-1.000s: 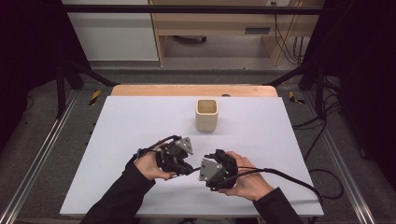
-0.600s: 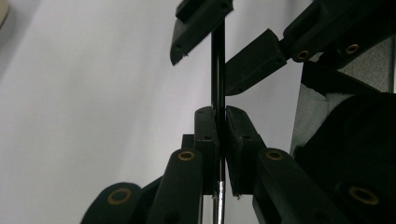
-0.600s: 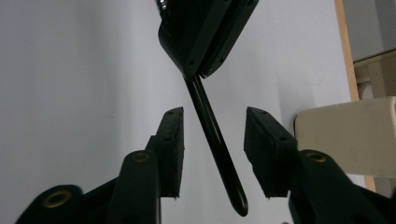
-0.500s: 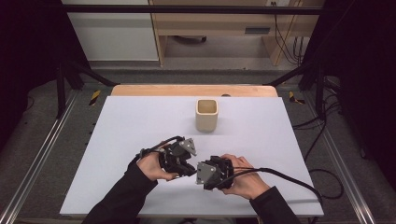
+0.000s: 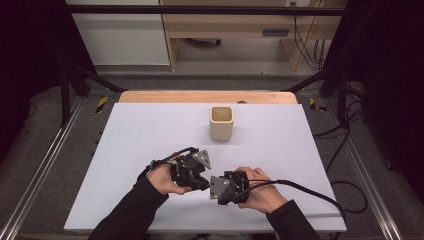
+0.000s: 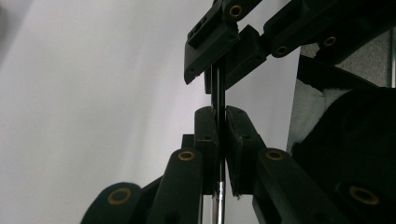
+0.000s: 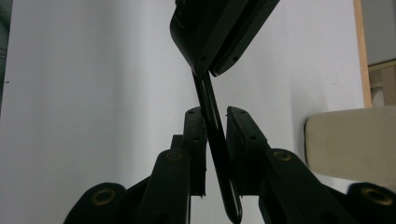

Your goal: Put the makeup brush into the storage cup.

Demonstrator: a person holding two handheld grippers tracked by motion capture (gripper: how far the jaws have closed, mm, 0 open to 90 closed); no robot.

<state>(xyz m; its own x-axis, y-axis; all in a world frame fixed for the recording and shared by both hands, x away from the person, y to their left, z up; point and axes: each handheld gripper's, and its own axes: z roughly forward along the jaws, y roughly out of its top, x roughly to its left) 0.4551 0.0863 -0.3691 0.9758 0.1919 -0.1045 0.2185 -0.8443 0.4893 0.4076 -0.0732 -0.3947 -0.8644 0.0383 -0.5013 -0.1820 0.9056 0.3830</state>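
Both tools, left tool (image 5: 199,175) and right tool (image 5: 219,186), clamp one slim dark pen (image 7: 215,140) between them above the white table (image 5: 150,130).

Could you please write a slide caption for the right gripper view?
Right gripper and left gripper both hold a slim black pen over white table.

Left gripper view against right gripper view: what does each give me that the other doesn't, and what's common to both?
Left gripper view: the left claw shut on a thin black stick, a silver part low on that stick, and a dark sleeve at the right. Right gripper view: the right claw around the stick, which slants between its jaws, and a cream cup at the right. Both: the same stick, the opposite claw gripping it farther up, and the white table behind.
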